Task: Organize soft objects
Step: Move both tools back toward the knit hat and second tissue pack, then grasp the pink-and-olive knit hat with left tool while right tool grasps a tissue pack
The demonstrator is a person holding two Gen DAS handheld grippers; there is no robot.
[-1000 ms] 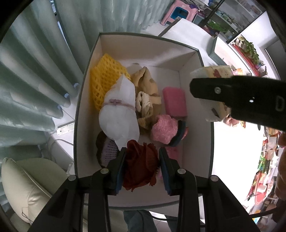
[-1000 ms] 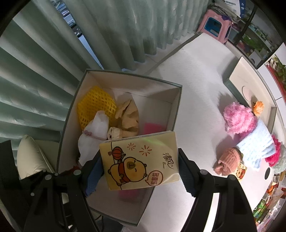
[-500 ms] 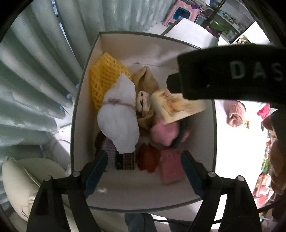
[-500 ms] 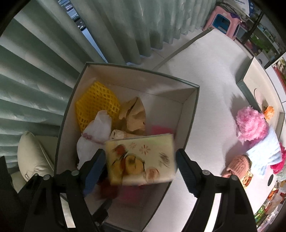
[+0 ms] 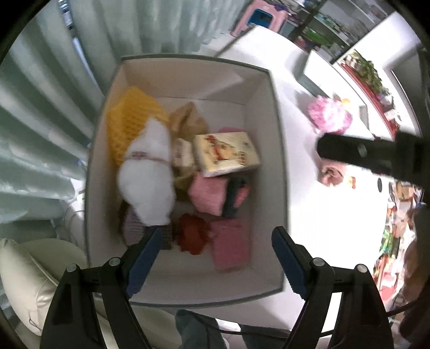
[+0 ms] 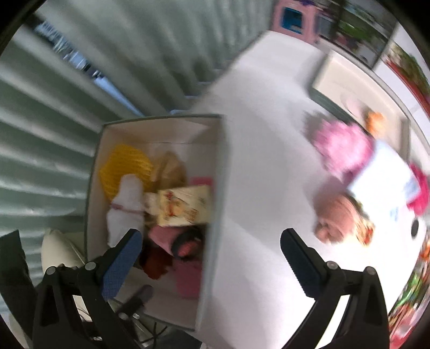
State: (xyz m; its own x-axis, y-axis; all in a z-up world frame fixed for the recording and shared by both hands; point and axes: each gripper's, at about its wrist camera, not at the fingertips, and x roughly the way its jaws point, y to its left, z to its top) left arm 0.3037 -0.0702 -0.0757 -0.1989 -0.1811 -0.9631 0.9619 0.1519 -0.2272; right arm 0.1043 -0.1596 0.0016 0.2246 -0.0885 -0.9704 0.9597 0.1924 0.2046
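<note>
A white storage box (image 5: 276,139) (image 6: 215,193) holds several soft things: a yellow foam net (image 5: 129,118), a white bundle (image 5: 147,171), a red cloth (image 5: 192,235), pink pieces and a tissue pack with a cartoon bear (image 5: 227,154) (image 6: 184,205) lying on top. My left gripper (image 5: 215,257) is open and empty over the box's near end. My right gripper (image 6: 211,264) is open and empty, over the box's right wall. More soft items lie on the table to the right: a pink fluffy ball (image 6: 341,146), a rolled pink cloth (image 6: 337,214) and a white towel (image 6: 384,177).
Grey-green curtains (image 5: 53,94) hang behind and left of the box. A cream cushion (image 5: 24,279) sits at lower left. A box lid (image 6: 349,88) lies at the table's far side. A pink stool (image 5: 258,16) stands beyond the table. The right view is motion-blurred.
My left gripper opened and dropped the red cloth into the box. My right gripper opened and let the tissue pack fall in, then swung right toward the table.
</note>
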